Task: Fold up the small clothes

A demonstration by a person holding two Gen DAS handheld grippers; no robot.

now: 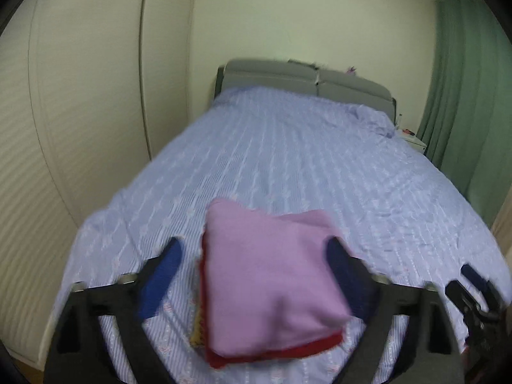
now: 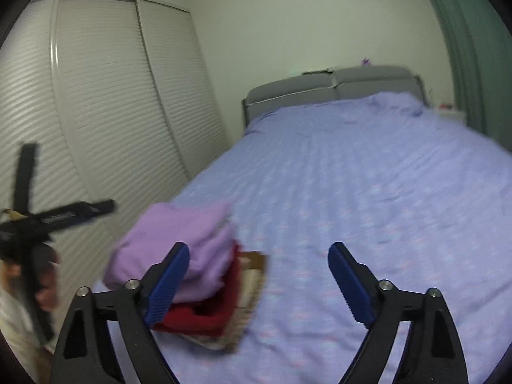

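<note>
Soft pink cloth point(image 1: 272, 275) tops a folded pile on the bed point(image 1: 288, 160) — light and floppy, so take it by an edge. Left hand-held gripper point(image 1: 252, 256) and right hand-held gripper point(image 2: 259, 262) both spread wide, holding nothing.

Between the blue pads point(image 1: 160, 275) of the left claw point(image 1: 256, 265) sits a pink folded cloth point(image 1: 268, 281) on a red one point(image 1: 275, 353), on a light purple striped bed cover point(image 1: 304, 160), green curtain point(image 1: 464, 96) far right
</note>
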